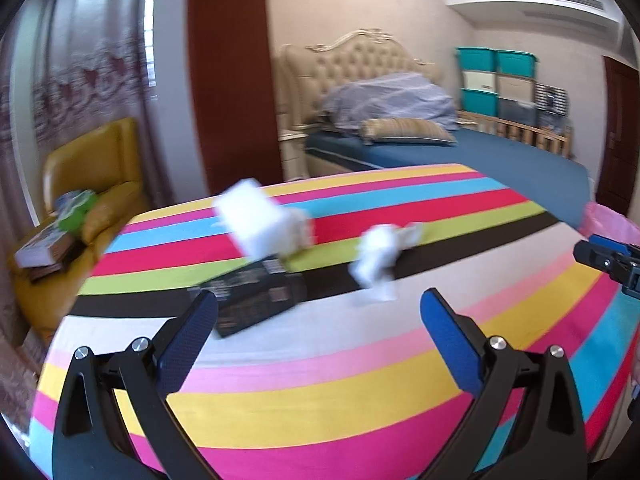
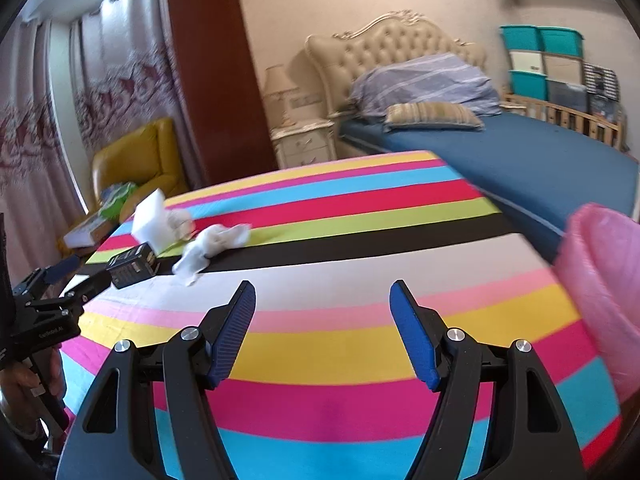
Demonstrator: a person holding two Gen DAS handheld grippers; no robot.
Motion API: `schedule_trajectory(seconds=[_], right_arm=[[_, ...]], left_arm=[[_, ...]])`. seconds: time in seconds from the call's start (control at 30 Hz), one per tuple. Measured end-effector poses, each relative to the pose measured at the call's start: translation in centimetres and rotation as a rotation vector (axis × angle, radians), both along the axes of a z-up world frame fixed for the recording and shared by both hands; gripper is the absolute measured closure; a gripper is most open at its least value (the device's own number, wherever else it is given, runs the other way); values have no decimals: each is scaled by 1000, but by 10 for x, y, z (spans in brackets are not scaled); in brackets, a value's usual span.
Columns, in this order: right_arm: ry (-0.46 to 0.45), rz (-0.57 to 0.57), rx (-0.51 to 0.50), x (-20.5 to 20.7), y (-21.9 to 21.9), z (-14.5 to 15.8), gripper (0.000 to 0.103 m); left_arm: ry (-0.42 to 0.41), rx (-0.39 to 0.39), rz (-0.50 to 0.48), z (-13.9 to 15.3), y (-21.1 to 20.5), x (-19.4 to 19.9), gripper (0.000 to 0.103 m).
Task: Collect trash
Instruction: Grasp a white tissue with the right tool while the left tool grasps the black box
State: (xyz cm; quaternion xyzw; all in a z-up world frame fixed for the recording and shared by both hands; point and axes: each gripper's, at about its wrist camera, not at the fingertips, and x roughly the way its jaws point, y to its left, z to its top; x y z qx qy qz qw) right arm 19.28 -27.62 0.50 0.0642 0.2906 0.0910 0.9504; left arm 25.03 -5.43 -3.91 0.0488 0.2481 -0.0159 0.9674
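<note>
Approach step: both grippers, left (image 1: 318, 312) and right (image 2: 322, 304), fingers spread, empty; next, pinch crumpled tissue (image 1: 378, 260) on surface (image 1: 320, 360).

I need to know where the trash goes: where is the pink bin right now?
The pink bin stands at the right edge of the striped table in the right wrist view, between the table and the blue bed; the left wrist view shows only a sliver.
</note>
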Motion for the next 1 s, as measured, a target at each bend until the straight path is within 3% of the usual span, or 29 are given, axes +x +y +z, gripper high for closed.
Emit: schedule_trajectory(seconds=[0.33,0.67,0.77,0.83,0.9,1.0], right_arm=[[125,131,-17,68,100,-14,35],[197,151,-96,136,167,-23,36],[206,150,-118,148,175,-24,44],[220,154,-137,152,177,-27,66],[222,162,-147,151,176,-29,76],[170,163,-146,142,171,-21,80]], left_arm=[[26,-28,164,-5,84,-9,5],[70,-53,151,0,107,6,5],[100,-75,113,-3,108,16,5],[117,-89,97,-6,106,21,5],[136,-96,79,-8,104,28,5],[166,-102,35,-11,97,39,5]])
